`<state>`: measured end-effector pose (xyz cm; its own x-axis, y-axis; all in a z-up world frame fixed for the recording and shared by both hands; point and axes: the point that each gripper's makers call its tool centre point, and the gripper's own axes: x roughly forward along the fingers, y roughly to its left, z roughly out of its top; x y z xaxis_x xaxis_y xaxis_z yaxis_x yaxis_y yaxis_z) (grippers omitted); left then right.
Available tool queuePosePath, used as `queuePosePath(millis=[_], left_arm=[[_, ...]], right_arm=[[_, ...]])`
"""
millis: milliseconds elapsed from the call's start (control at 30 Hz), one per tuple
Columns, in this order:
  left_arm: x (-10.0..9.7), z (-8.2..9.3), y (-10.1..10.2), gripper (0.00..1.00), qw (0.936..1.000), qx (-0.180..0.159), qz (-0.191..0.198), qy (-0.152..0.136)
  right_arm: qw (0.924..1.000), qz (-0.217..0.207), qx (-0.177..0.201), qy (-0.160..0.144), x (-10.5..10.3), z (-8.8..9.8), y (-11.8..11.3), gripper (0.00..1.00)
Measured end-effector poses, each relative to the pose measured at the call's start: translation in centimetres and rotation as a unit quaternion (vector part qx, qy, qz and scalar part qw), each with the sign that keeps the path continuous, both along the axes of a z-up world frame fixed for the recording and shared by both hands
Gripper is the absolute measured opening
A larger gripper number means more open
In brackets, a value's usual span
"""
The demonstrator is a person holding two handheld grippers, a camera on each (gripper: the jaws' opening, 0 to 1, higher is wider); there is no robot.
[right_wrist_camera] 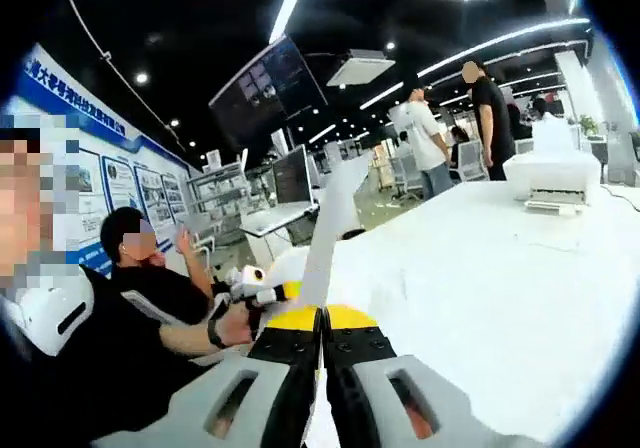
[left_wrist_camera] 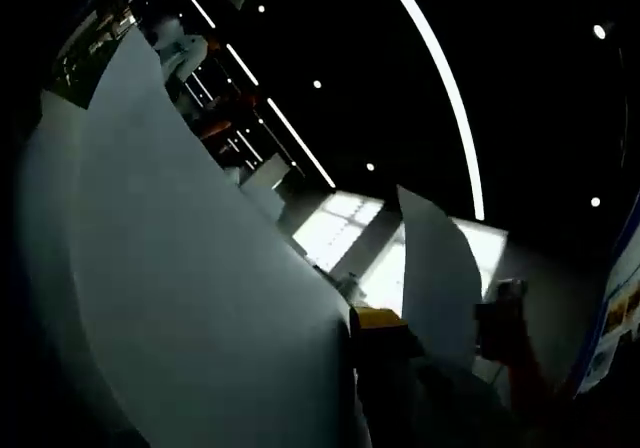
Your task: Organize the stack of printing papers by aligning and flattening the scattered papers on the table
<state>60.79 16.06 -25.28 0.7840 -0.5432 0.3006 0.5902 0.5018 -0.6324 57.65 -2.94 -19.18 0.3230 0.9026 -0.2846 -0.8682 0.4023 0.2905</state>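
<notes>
In the right gripper view, your right gripper [right_wrist_camera: 322, 343] rises from 6 o'clock with its fingers [right_wrist_camera: 290, 353] pressed together on the lower edge of a white paper [right_wrist_camera: 335, 218], which stands edge-on and curls up toward 12 o'clock. Past it, toward 3 o'clock, the white desk [right_wrist_camera: 480, 288] spreads out, with one white printer [right_wrist_camera: 553, 176] at its far end. At 9 o'clock a seated person [right_wrist_camera: 150, 288] holds a yellow-tipped tool, and two people stand far off near 1 o'clock. In the left gripper view, two sheets show: a large sheet [left_wrist_camera: 190, 298], pale and bowed, covers the 8 o'clock side close to the lens, and a smaller curled sheet [left_wrist_camera: 435, 268] stands at 4 o'clock. Your left gripper's fingers are too dark to read; I cannot tell their state.
</notes>
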Motion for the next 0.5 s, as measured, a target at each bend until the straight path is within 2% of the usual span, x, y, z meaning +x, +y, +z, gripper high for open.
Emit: queuePosePath(millis=[67, 167, 300, 400, 500], left_arm=[[-0.1, 0.0, 0.0, 0.11, 1.0000, -0.003, -0.002, 0.001], [-0.1, 0.1, 0.3, 0.11, 0.9999, -0.016, -0.002, 0.001], [-0.3, 0.2, -0.2, 0.11, 0.9999, -0.010, -0.009, -0.002], [-0.3, 0.1, -0.5, 0.11, 0.9999, -0.005, -0.013, 0.000], [-0.4, 0.1, -0.4, 0.11, 0.9999, -0.006, -0.013, -0.003]], right_arm=[[0.9999, -0.005, -0.008, 0.005, 1.2, -1.1, 0.2, 0.00], [0.9995, -0.014, 0.002, 0.029, 2.6, -2.0, 0.2, 0.00], [0.9992, -0.014, 0.002, 0.037, 3.8, -2.2, 0.6, 0.00], [0.9991, -0.015, -0.013, 0.038, 4.5, -2.3, 1.2, 0.00], [0.9991, -0.017, -0.020, 0.035, 4.3, -2.1, 2.1, 0.00]])
